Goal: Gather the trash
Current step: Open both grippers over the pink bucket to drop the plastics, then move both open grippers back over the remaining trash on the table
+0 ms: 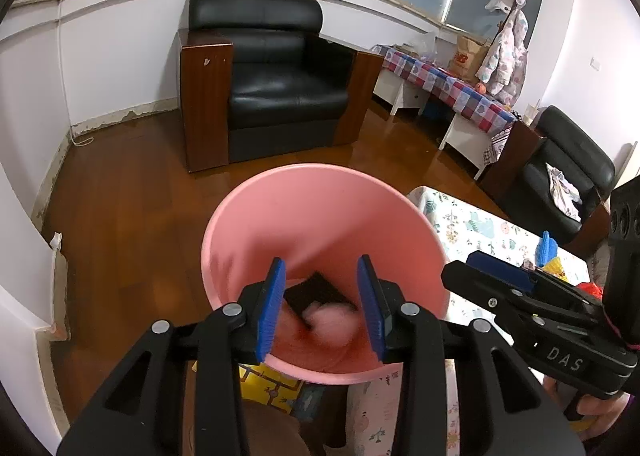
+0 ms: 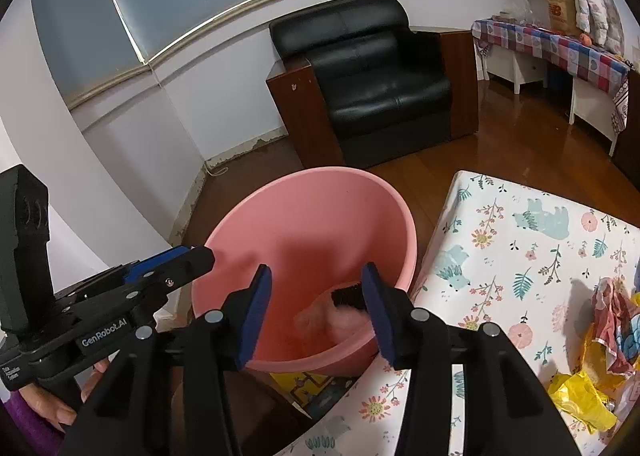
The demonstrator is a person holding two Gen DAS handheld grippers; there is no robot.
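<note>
A pink bucket stands beside the table, also in the right wrist view. Inside lie a black flat piece and a blurred pale pink wad; both show in the right wrist view, the black piece and the wad. My left gripper is open and empty above the bucket's mouth. My right gripper is open and empty over the bucket's near rim. Crumpled yellow and red wrappers lie on the table at the right.
The table has a floral cloth. A black armchair stands against the far wall. A second armchair and a bench with a checked cloth are at the right. The floor is brown wood.
</note>
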